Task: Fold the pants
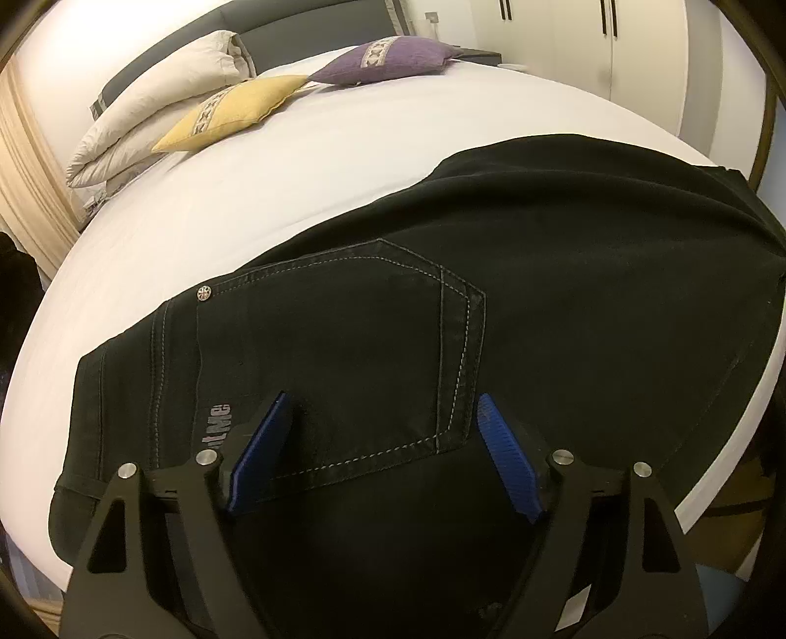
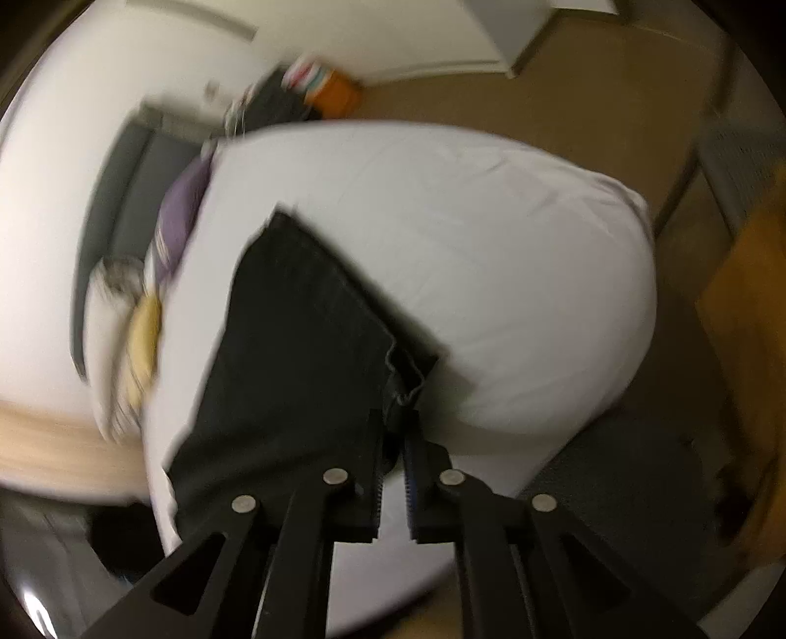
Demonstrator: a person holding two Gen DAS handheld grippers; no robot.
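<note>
Black jeans lie flat on the white bed, back pocket up. My left gripper hovers over that pocket, its blue pads wide apart and gripping nothing. The right wrist view is blurred. In it a folded leg of the jeans runs away across the bed. My right gripper sits at the near hem corner. Its jaws stand a narrow slit apart, with the hem at the fingertips and bed sheet showing through the slit lower down.
A yellow cushion, a purple cushion and a folded beige duvet lie near the headboard. White wardrobe doors stand behind. The bed's corner drops to a brown floor; a wooden piece stands at the right.
</note>
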